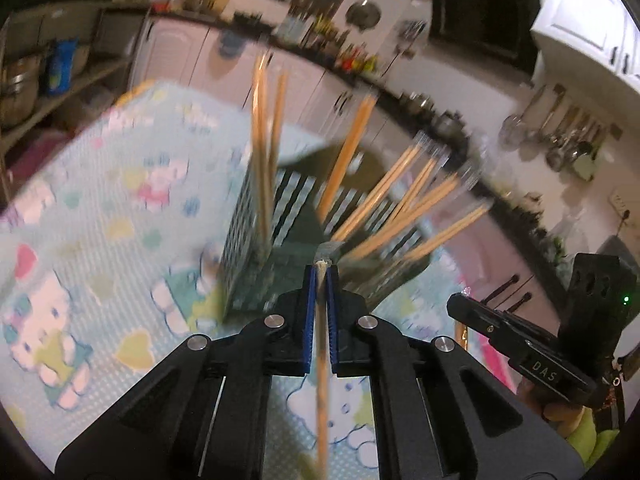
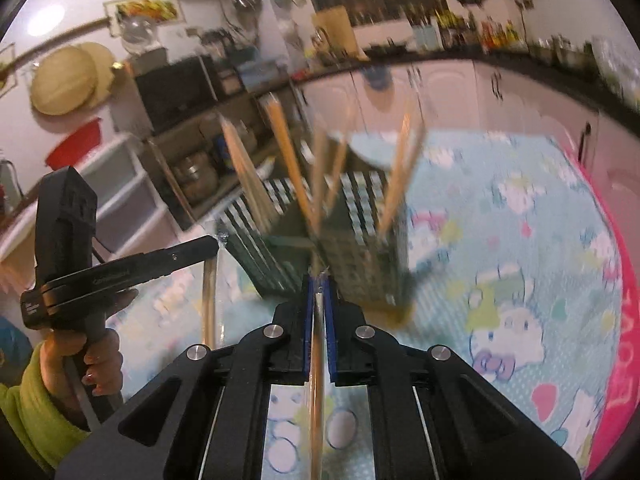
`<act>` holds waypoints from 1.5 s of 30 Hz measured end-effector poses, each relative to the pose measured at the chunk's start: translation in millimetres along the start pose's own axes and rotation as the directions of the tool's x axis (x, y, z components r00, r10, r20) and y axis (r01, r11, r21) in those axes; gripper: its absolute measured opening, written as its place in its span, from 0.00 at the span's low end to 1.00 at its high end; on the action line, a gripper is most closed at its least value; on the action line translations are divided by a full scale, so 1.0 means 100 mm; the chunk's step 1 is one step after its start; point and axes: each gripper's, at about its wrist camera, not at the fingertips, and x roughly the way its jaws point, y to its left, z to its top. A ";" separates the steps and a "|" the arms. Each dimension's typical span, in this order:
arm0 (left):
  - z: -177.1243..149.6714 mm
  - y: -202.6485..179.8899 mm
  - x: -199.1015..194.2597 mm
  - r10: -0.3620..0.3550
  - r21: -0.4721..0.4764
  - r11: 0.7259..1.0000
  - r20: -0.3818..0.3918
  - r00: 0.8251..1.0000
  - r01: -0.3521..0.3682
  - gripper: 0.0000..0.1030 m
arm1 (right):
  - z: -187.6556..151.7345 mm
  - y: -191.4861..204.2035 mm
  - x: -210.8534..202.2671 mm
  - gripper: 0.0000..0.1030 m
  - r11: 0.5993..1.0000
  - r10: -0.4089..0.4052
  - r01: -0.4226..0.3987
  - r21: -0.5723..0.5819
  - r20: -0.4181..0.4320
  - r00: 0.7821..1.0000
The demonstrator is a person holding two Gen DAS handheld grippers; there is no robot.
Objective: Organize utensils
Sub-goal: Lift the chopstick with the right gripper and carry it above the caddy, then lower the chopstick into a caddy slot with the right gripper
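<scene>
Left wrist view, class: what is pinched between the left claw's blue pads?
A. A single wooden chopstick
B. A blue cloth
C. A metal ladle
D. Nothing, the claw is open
A: the left claw is shut on one thin wooden chopstick that runs back between its blue pads, its tip near the green holder on the patterned mat.
</scene>
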 end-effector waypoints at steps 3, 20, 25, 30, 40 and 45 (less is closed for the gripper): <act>0.18 -0.09 -0.19 -0.015 0.025 1.000 0.058 0.998 0.014 0.01 | 0.21 0.09 -0.15 0.06 1.000 0.018 -0.016 -0.020 0.070 0.997; 1.07 -0.68 -0.69 0.013 0.137 0.988 0.369 0.929 -0.068 0.01 | 1.23 0.35 -0.87 0.06 0.974 -0.095 0.195 -0.114 0.577 0.812; 1.17 -0.67 -0.63 0.064 0.127 0.983 0.423 0.904 -0.130 0.01 | 1.36 0.22 -0.83 0.06 0.967 -0.130 0.240 -0.089 0.636 0.761; 1.18 -0.66 -0.54 0.101 0.120 0.977 0.466 0.879 -0.176 0.01 | 1.40 0.18 -0.68 0.06 0.947 -0.166 0.307 -0.094 0.676 0.718; 1.00 -0.62 -0.26 0.167 0.119 0.959 0.498 0.851 -0.258 0.01 | 1.24 -0.01 -0.27 0.06 0.945 -0.208 0.323 -0.045 0.676 0.706; 0.88 -0.61 -0.15 0.193 0.135 0.944 0.511 0.837 -0.300 0.01 | 1.11 -0.05 -0.06 0.06 0.952 -0.212 0.305 -0.023 0.669 0.712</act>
